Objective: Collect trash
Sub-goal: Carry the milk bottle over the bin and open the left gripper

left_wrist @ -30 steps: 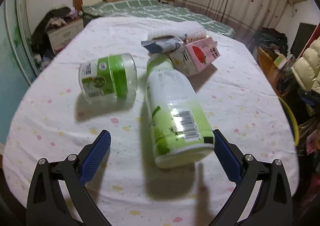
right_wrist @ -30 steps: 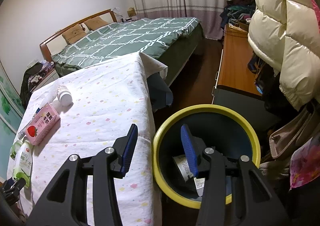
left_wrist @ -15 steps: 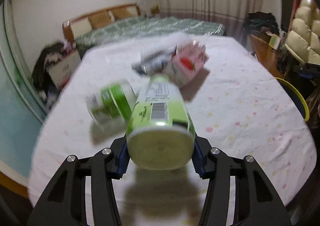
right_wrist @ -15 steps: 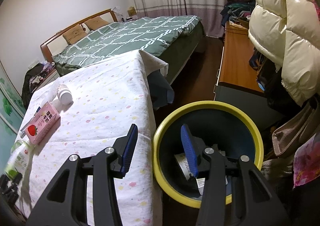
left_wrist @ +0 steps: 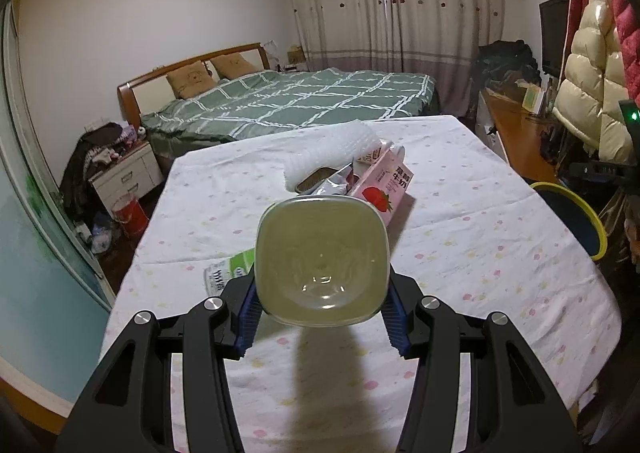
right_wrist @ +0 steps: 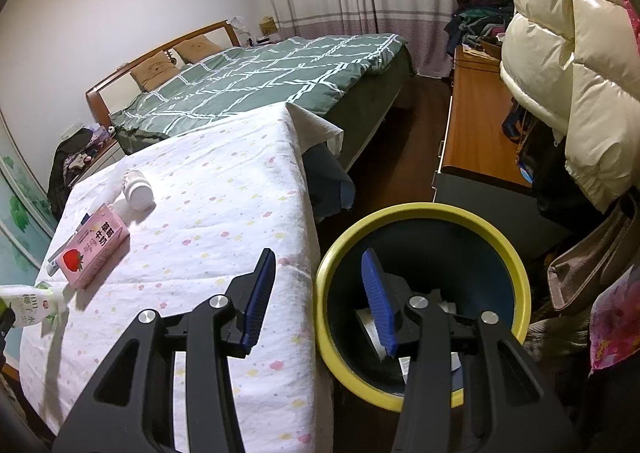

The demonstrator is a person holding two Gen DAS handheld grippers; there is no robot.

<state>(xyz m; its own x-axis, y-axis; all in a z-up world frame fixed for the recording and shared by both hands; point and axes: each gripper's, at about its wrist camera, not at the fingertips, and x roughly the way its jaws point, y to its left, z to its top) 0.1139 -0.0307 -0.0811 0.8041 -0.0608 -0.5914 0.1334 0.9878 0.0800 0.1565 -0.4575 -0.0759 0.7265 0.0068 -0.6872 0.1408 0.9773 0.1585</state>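
Observation:
My left gripper (left_wrist: 322, 317) is shut on a green-and-white plastic bottle (left_wrist: 322, 265), held off the white spotted tablecloth (left_wrist: 480, 253) with its base toward the camera. Behind it lie a pink strawberry milk carton (left_wrist: 384, 185), a foil packet (left_wrist: 332, 183) and a green-lidded jar (left_wrist: 230, 273), mostly hidden by the bottle. In the right wrist view the held bottle (right_wrist: 32, 305) shows at the far left. My right gripper (right_wrist: 320, 297) stands open and empty over the near rim of the yellow-rimmed bin (right_wrist: 516, 273), which holds some trash (right_wrist: 372, 329).
A white ribbed roll (left_wrist: 332, 149) and a small white bottle (right_wrist: 138, 191) also lie on the table. The bin (left_wrist: 576, 209) stands off the table's right edge. A green bed (right_wrist: 260, 85), a wooden cabinet (right_wrist: 476, 125) and hanging coats (right_wrist: 560, 53) surround it.
The left gripper closed on the bottle lying on the table and lifted it, and its base now faces the camera. The right gripper has stayed put over the bin.

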